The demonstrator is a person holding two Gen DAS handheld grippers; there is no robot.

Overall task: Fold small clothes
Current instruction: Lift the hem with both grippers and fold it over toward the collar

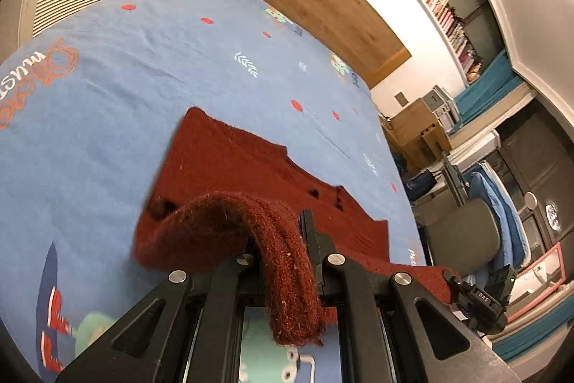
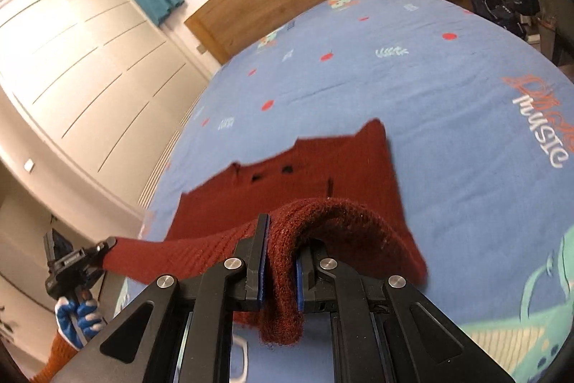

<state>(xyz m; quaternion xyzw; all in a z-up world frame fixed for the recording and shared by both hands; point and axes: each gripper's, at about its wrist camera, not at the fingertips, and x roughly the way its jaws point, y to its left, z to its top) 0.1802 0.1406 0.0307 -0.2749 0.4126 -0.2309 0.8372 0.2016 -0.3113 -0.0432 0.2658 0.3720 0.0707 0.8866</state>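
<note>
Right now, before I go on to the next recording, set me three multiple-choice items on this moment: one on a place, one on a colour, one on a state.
1. Where does the far part of the knitted garment lie?
A. on the blue printed bedspread
B. on the bookshelf
C. on the floor

2. What colour is the garment?
A. mustard yellow
B. dark red
C. white

3. How does the right hand-held gripper stand?
A. wide open, empty
B. shut on a book
C. shut on the garment's edge

Answers: 1 A, the knit spreads over the bedspread in both views. 2 B, it is dark red throughout. 3 C, the right wrist view shows a fold of knit pinched between the blue pads; the left hand-held gripper grips likewise.
</note>
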